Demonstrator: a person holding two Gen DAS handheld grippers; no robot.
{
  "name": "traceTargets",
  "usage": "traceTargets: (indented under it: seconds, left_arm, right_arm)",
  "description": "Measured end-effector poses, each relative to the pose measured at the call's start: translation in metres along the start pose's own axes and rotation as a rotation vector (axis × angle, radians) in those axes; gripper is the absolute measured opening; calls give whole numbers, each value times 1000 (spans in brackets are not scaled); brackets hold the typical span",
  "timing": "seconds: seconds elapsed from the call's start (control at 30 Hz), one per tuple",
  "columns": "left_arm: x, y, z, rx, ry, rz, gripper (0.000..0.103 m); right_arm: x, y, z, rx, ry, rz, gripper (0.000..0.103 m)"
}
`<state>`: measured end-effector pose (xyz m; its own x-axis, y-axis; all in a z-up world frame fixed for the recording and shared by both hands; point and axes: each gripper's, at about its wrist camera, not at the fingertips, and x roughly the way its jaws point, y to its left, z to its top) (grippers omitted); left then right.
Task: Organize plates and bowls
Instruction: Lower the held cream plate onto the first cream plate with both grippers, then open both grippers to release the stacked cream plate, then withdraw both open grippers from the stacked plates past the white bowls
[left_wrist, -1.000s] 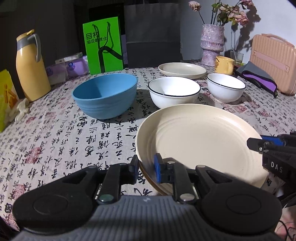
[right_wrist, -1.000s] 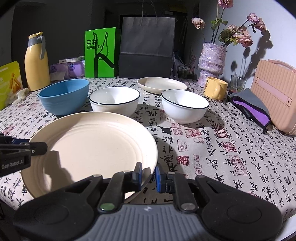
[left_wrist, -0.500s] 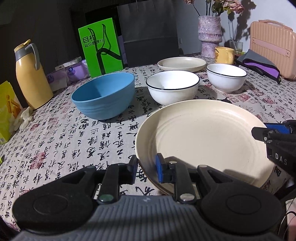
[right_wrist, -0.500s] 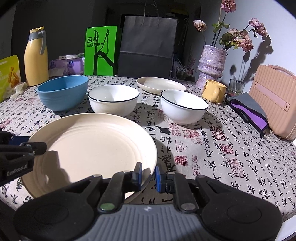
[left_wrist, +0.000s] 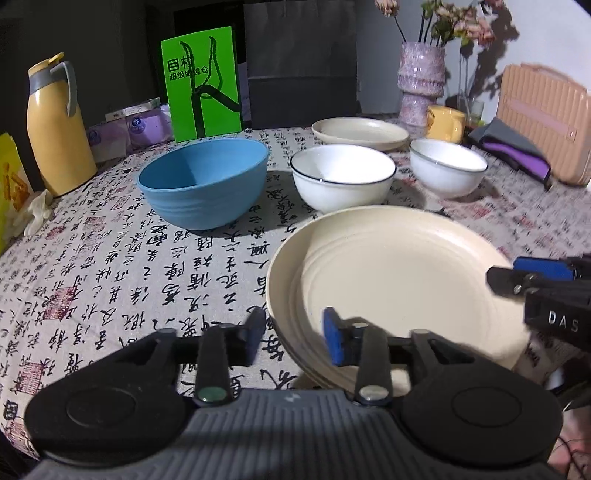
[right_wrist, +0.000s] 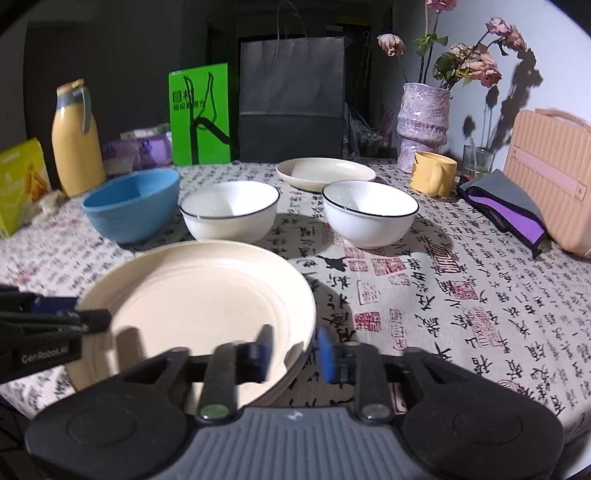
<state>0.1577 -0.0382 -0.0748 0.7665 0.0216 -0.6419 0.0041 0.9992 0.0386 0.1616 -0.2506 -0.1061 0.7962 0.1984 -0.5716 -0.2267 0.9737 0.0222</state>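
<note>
Bench (right_wrist: 461, 295) under grey calligraphy-print cloth. Near edge: large cream ribbed plate (right_wrist: 199, 295). Behind it, row: blue ribbed bowl (left_wrist: 203, 181), two white black-rimmed bowls (right_wrist: 229, 210) (right_wrist: 369, 212). Farther back: small cream plate (right_wrist: 325, 173), yellow mug (right_wrist: 432, 179), purple glazed vase (right_wrist: 424, 125), black paper bag (right_wrist: 291, 99), green bag (right_wrist: 199, 114), yellow flask (left_wrist: 57, 129). Right side: pink ribbed case (right_wrist: 554, 177), grey-purple cloth (right_wrist: 506, 206).

We see the jaws of the left gripper (left_wrist: 295, 341) opening: a second ago they pinched the near-left rim of the large cream plate (left_wrist: 399, 280), and now the pads stand off that rim on either side. The right gripper (right_wrist: 293, 352) does the same at the plate's near-right rim, its jaws opening with the rim between them, untouched.
</note>
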Motion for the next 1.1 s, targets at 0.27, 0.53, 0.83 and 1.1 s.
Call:
traceTargets:
  seconds: [0.27, 0.53, 0.83, 1.1]
  left_arm:
    - [-20, 12, 5, -71, -54, -24, 99]
    - [-36, 23, 4, -133, -89, -55, 103]
    - [-48, 30, -1, -192, -96, -87, 103]
    - [-66, 32, -3, -193, -128, -109, 103]
  right_arm:
    - [-15, -6, 3, 37, -26, 36, 94]
    - [-27, -11, 3, 67, -24, 61, 103]
    - [-43, -14, 4, 98, -41, 65, 103]
    - [-50, -15, 3, 125, -28, 78, 103]
